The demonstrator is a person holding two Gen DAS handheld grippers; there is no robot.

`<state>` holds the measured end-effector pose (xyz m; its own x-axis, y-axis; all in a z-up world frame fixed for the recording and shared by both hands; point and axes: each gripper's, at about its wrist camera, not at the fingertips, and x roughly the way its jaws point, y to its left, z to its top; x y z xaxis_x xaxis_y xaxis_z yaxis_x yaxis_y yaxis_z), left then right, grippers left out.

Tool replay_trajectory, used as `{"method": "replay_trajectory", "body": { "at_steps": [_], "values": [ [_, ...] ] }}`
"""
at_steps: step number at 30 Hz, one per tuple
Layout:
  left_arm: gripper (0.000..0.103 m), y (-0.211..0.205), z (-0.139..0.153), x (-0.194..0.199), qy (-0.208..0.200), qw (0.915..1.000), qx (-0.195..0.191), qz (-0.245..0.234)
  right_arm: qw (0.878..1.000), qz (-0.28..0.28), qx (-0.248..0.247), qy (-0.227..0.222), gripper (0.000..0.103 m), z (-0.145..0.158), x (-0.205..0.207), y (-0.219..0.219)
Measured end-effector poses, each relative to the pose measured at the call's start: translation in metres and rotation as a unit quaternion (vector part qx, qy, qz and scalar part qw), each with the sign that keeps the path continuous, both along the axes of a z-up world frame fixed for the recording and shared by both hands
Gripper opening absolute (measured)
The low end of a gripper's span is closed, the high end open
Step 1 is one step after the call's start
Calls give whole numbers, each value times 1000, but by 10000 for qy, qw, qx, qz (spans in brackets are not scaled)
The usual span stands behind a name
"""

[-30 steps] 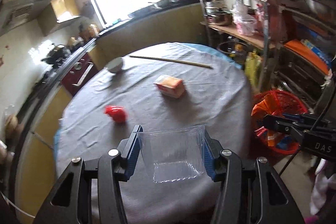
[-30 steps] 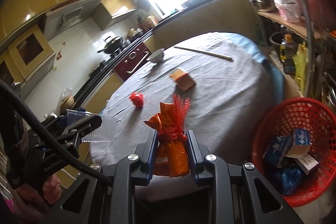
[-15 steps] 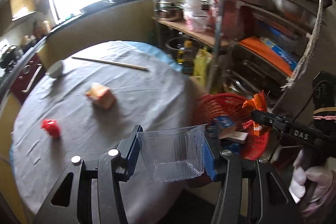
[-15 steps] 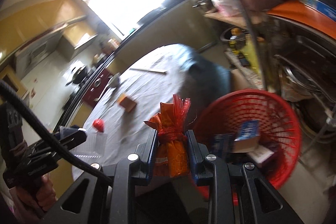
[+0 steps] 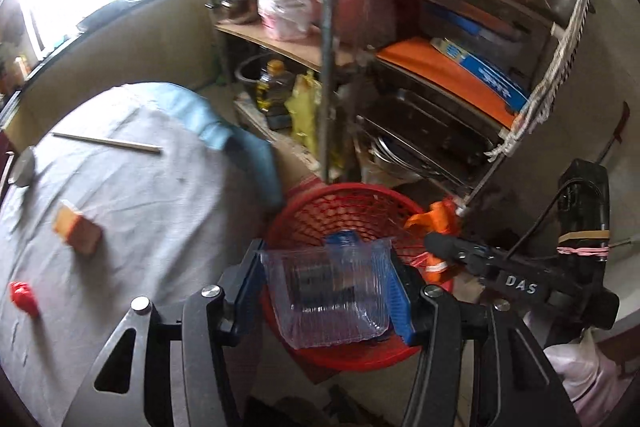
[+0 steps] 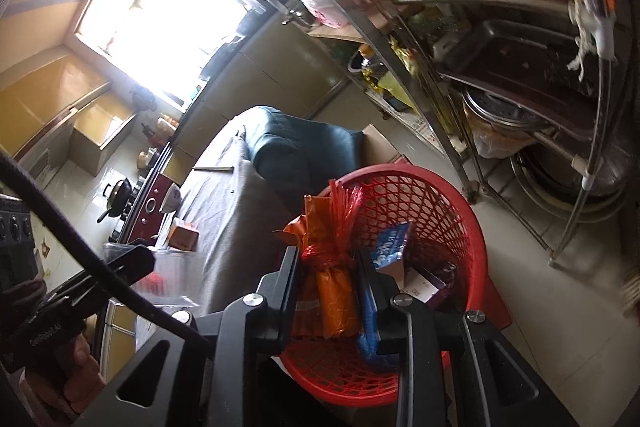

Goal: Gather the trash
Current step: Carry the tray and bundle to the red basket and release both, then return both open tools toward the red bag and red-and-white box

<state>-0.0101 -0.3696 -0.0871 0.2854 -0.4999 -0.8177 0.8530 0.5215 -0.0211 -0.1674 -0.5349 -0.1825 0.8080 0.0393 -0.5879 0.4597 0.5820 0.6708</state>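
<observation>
A clear plastic container [image 5: 332,299] sits between the blue pads of my left gripper [image 5: 326,267], whose jaws are opening while the pads still touch its sides. It hangs over the red mesh basket [image 5: 320,193] on the floor. My right gripper [image 6: 328,259] grips a crumpled orange wrapper [image 6: 334,291] with a red frill. Its jaws are starting to open above the same basket [image 6: 440,195]. A blue carton [image 6: 390,245] and other boxes lie inside. Each gripper shows in the other's view: the right one [image 5: 436,243] with the wrapper [image 5: 436,215], the left one [image 6: 136,259].
The round table under a grey cloth [image 5: 140,207] lies to the left, bearing an orange box [image 5: 76,231], a small red scrap [image 5: 24,297], a chopstick [image 5: 108,143] and a bowl [image 5: 22,167]. A crowded metal rack [image 5: 328,67] stands right behind the basket.
Both grippers have swung away from the table to the right and dipped toward the red basket, each still carrying its item. The right wrist has rolled.
</observation>
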Motion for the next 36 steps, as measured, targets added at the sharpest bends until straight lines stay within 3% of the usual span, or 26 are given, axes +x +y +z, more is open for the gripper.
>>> {"method": "replay_trajectory", "body": {
  "at_steps": [2, 9, 16, 23, 27, 30, 36],
  "values": [
    [69, -6, -10, 0, 110, 9999, 72, -62, 9998, -140, 70, 135, 34, -5, -2, -4],
    [69, 8, -25, 19, 575, 9983, -72, -5, 9981, -462, 330, 242, 38, -16, -9, -21],
    [70, 70, -5, 32, 246, 9986, -296, 361, 9996, -177, -10, 216, 39, 14, 21, 1],
    [70, 175, -3, 39, -340, 9934, -239, 1065, 9971, 572, -464, 211, 39, 48, 81, 57],
    [70, 257, -11, 49, -576, 9802, -143, 1889, 9910, 1155, -648, 219, 39, 60, 123, 103],
    [70, 310, -16, 57, -656, 9654, -97, 2522, 9834, 1631, -737, 284, 39, 61, 156, 140],
    [70, 394, -21, 70, -819, 9226, 105, 3769, 9635, 2531, -801, 334, 56, 58, 211, 216]
  ]
}}
